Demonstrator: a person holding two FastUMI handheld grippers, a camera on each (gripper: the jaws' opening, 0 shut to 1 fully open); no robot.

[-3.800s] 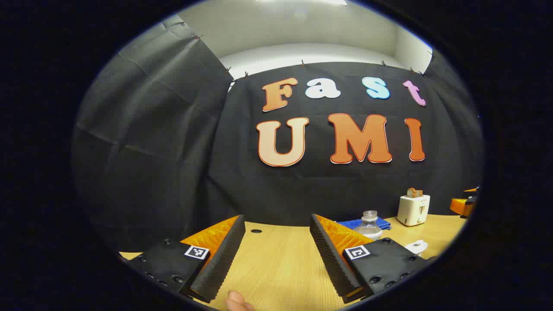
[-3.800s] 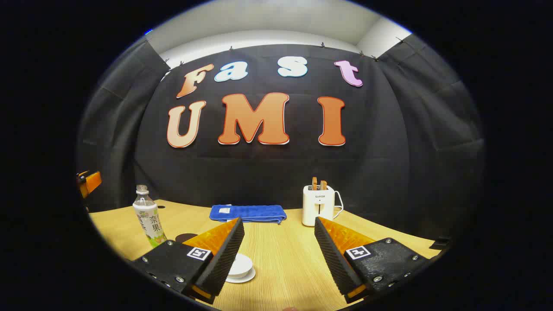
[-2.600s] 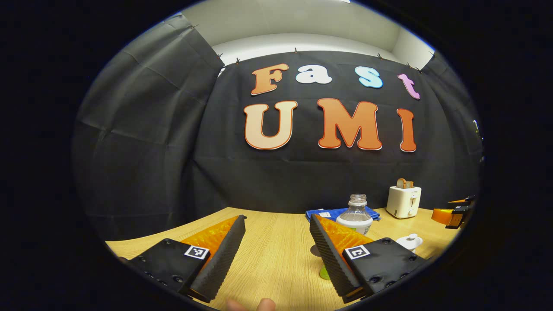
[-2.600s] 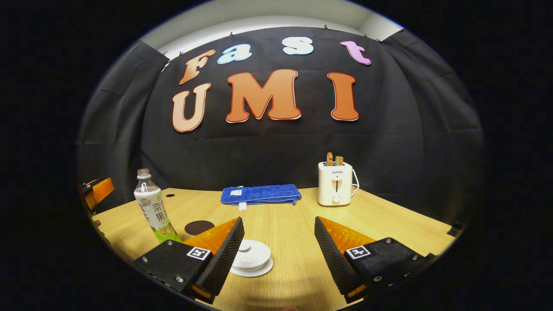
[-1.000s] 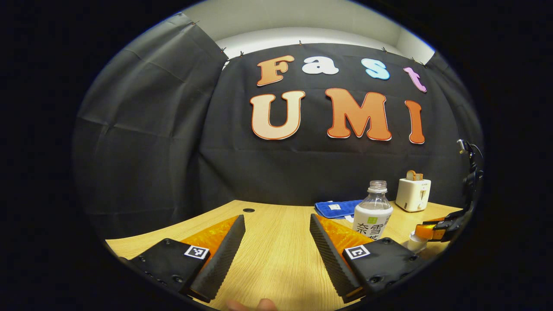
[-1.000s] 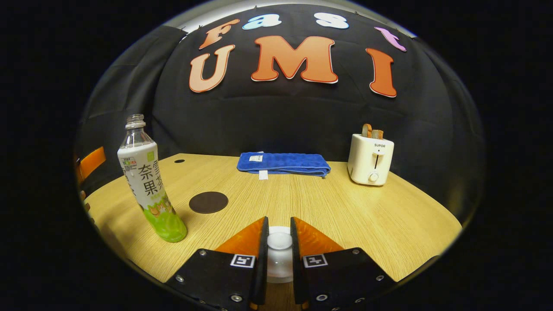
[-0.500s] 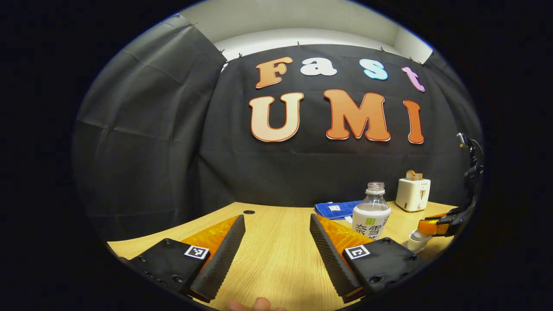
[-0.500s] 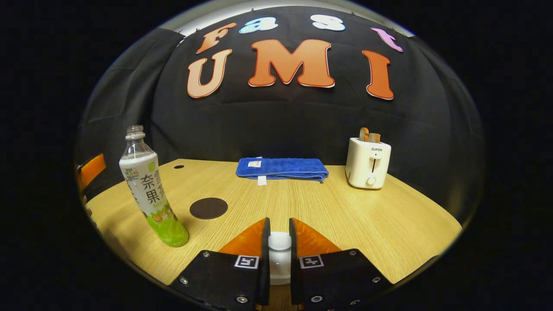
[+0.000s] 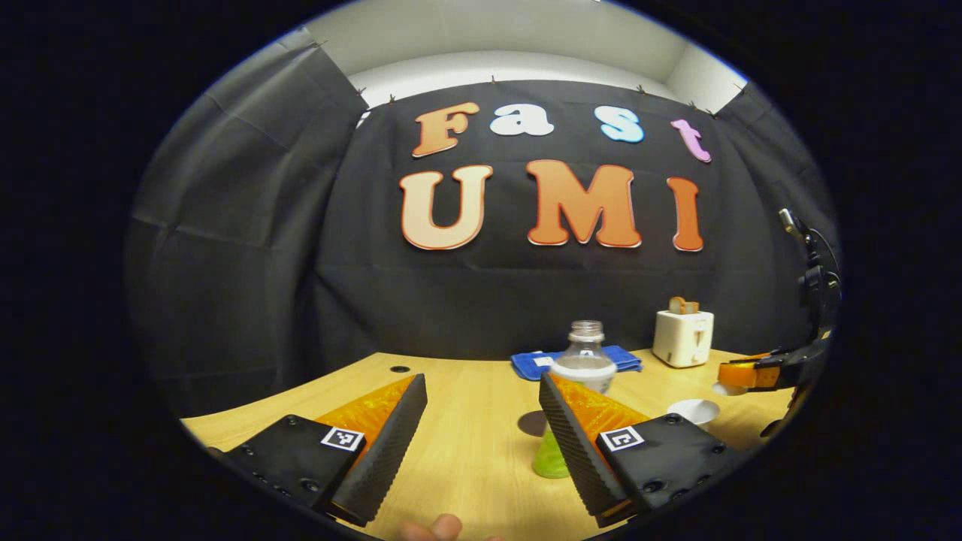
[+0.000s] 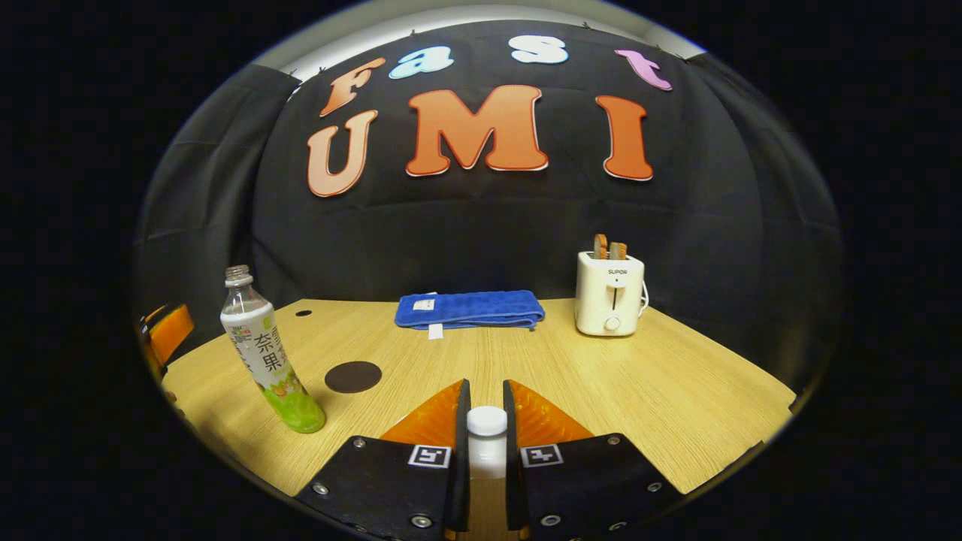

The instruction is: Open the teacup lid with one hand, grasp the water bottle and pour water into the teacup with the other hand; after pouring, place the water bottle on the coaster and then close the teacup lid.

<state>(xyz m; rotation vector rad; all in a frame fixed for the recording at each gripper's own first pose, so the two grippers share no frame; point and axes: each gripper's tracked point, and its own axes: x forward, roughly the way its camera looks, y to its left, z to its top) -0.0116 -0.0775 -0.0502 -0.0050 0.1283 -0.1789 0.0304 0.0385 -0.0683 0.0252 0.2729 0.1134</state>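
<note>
Right gripper (image 10: 486, 443) clamped on small white ceramic teacup lid (image 10: 487, 422), raised off white teacup (image 9: 693, 410). Left gripper (image 9: 481, 428) spread apart (holding nothing), beside clear plastic green-labelled water bottle (image 9: 583, 362).

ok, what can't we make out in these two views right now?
- Water level in the bottle: its label hides it in the right gripper view, and the left gripper finger hides the body in the left gripper view.
- Lid: the right gripper fingers hide all but its knob.
- Teacup: too small and near the edge in the left gripper view to see inside.
</note>
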